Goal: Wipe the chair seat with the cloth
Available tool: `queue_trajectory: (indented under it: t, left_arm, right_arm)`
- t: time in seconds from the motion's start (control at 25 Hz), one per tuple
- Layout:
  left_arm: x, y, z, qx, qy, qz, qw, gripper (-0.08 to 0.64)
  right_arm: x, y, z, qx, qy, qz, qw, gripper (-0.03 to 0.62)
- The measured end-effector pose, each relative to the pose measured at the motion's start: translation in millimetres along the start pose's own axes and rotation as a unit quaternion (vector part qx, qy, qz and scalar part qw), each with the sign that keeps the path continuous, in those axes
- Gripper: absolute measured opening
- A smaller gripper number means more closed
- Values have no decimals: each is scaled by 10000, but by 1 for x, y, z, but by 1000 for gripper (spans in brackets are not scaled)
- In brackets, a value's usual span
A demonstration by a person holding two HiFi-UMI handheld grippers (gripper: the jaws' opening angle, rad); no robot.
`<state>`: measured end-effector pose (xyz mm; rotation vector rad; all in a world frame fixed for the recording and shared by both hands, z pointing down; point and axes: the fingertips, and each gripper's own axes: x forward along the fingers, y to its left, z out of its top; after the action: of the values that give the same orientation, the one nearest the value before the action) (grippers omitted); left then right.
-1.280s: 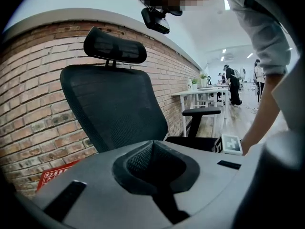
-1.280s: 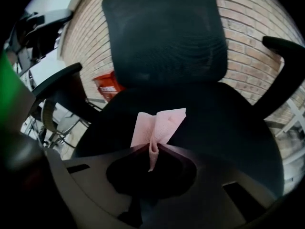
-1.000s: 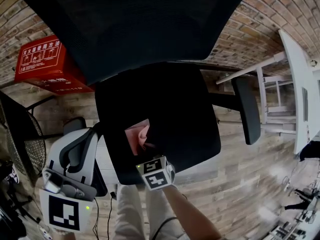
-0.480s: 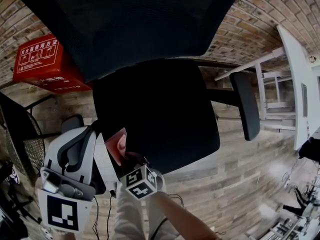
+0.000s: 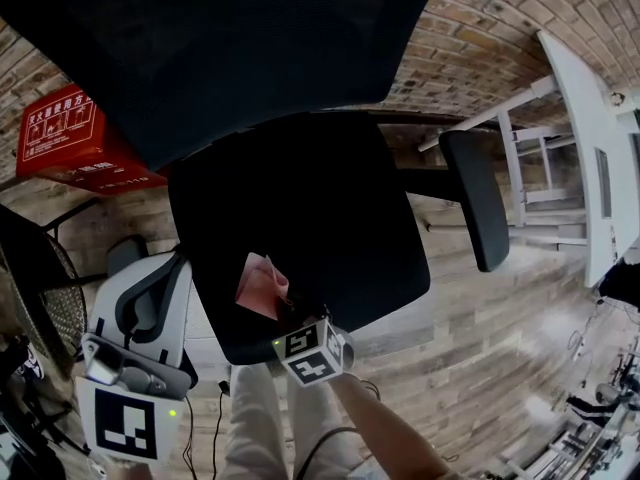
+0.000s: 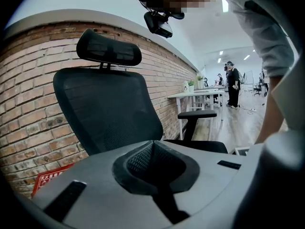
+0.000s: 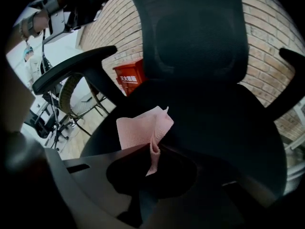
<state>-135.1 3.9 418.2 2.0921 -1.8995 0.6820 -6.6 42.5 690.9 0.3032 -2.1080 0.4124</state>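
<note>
- While clamped tight on the pink cloth [image 7: 140,130], holding it at the near left part of the black chair seat [image 5: 320,218]: right gripper [image 7: 153,155].
- Closed on nothing, held off the seat's left side: left gripper [image 6: 153,152].

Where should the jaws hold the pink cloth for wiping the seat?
At its bunched near fold, where the right gripper now pinches the pink cloth, coming from the front edge of the seat; the free part fans out over it, likely enough for wiping.
</note>
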Motion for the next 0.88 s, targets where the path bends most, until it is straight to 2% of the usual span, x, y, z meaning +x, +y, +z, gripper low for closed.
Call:
queue_trajectory:
  t: [0.28, 0.52, 0.72, 0.88]
  left_arm:
    - [18, -20, 8, 31, 21, -172, 9998, 18]
    - [33, -36, 15, 91, 64, -341, 9994, 18]
    - [39, -43, 18, 154, 121, -425, 9989, 18]
    - [41, -42, 24, 129, 91, -415, 9990, 18]
  right_arm:
    - [-31, -87, -31, 592, 23, -846, 9947, 54]
    - [-65, -160, -56, 632, 92, -1496, 9867, 54]
    - [-102, -219, -83, 1074, 157, -2098, 9717, 54]
    - [-129, -248, -100, 1398, 199, -2464, 9588, 54]
